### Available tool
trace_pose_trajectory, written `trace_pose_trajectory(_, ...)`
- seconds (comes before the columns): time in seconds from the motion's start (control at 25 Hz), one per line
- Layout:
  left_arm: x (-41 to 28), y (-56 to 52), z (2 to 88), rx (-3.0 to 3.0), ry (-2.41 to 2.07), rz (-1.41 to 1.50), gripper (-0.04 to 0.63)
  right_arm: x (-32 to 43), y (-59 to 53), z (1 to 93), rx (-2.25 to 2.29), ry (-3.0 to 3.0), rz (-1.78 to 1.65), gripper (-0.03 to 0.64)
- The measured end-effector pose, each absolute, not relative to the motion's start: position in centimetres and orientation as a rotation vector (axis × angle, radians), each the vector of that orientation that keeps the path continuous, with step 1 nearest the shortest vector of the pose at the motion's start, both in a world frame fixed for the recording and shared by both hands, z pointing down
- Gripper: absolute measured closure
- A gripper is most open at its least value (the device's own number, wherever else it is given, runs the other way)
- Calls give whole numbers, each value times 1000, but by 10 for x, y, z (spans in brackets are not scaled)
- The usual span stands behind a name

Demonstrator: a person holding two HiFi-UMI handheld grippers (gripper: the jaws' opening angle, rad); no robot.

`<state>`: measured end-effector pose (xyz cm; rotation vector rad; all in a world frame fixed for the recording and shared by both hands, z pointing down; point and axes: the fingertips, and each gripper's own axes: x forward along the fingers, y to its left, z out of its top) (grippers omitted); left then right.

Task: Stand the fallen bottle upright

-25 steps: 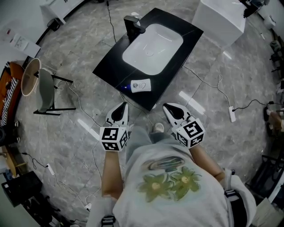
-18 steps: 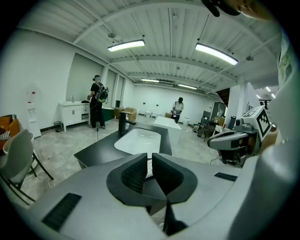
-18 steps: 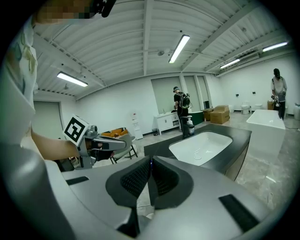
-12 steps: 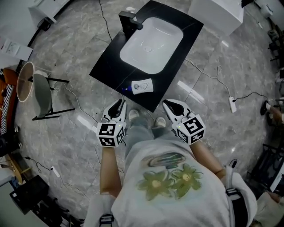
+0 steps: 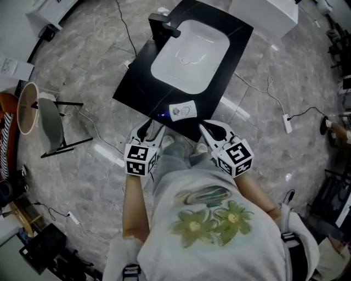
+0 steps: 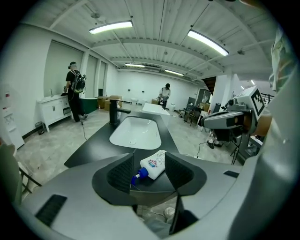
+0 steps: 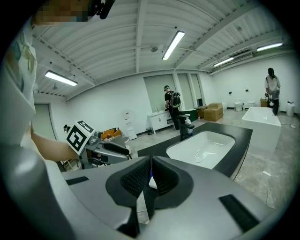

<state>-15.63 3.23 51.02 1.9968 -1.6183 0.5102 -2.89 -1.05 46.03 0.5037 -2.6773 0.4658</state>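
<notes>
A white bottle (image 5: 182, 110) with a blue cap lies on its side near the front edge of the black counter (image 5: 134, 82). My left gripper (image 5: 152, 130) hovers just short of that edge, to the bottle's left. Its jaws have just been opening and stand apart with nothing between them. In the left gripper view the bottle (image 6: 155, 164) lies ahead beyond the left gripper (image 6: 150, 156), cap pointing left. My right gripper (image 5: 203, 128) is at the counter's front, right of the bottle, jaws together and empty. In the right gripper view, only a sliver of the bottle (image 7: 152, 183) shows past the right gripper (image 7: 150, 162).
A white sink basin (image 5: 189, 49) is set in the counter, with a black faucet (image 5: 162, 27) at its far left. A white block (image 5: 263, 11) stands beyond. Cables and a power strip (image 5: 287, 124) lie on the floor. A stand (image 5: 52, 118) is at the left. People stand far off.
Both grippers have moved forward to the counter's front edge, close to the bottle. The left gripper's jaws have gone from together to spread apart.
</notes>
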Motion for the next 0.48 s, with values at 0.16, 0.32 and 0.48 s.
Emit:
trace_pose_trajectory(0.16, -164, 24, 521, 2036, -1566, 540, 371, -41, -17, 461, 537, -2663, 462, 574)
trace_pose_trajectory(0.32, -172, 18, 535, 2092, -1494, 620, 355, -54, -22, 463, 573, -2651, 462, 574)
trace_pose_trajectory(0.48, -180, 10, 556, 2156, -1432, 707, 345, -66, -25, 474, 610, -2629, 469, 572)
